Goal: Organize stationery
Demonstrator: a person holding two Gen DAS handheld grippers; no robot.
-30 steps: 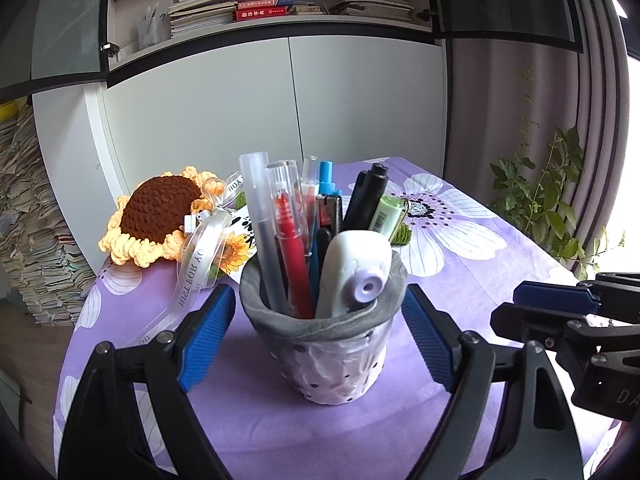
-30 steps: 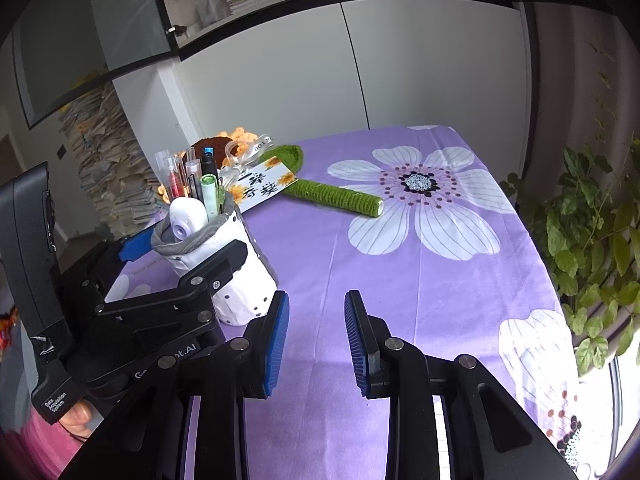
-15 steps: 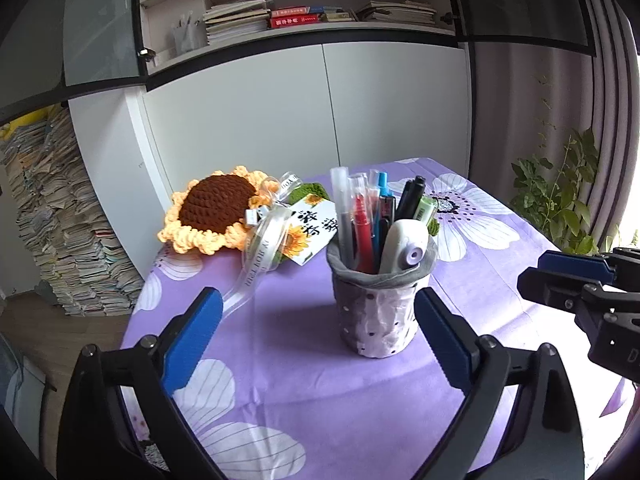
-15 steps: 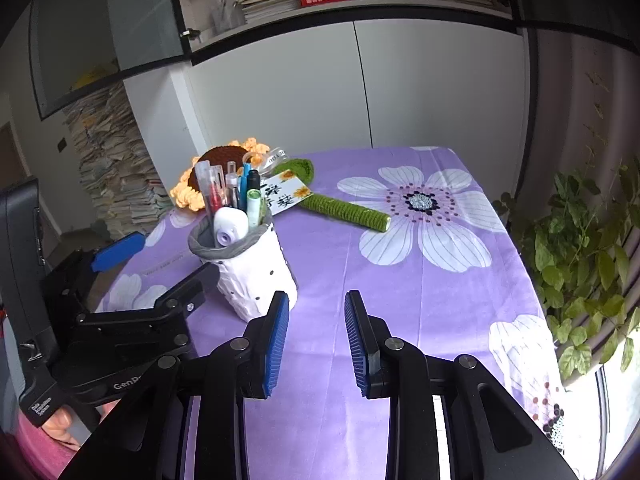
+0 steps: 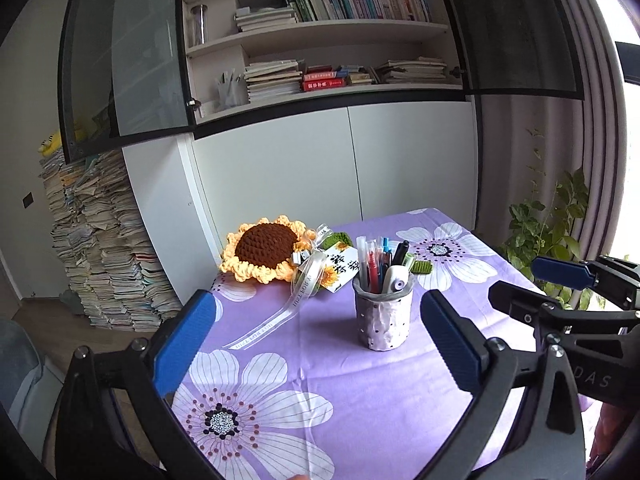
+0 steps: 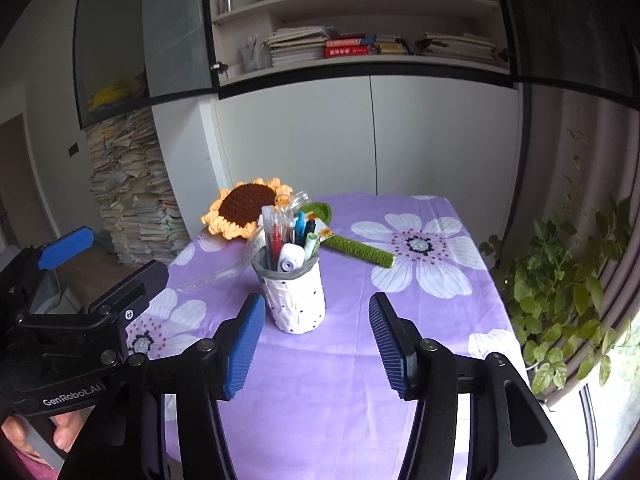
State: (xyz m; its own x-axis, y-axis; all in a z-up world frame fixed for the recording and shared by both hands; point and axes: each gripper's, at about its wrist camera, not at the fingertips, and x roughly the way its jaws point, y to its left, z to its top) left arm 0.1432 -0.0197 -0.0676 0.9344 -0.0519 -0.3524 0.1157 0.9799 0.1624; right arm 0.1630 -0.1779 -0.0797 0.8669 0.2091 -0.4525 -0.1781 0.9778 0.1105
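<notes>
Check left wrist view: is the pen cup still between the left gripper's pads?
No, the pen cup stands free on the purple tablecloth, well beyond the left gripper, whose jaws are opening with nothing between them.

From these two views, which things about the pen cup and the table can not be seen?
- Pen cup inside: its wall hides the pens' lower parts, both views.
- Card text: too small, left view; the pens hide it, right view.
- Table near edge: the hand-held gripper fingers cover it.
</notes>
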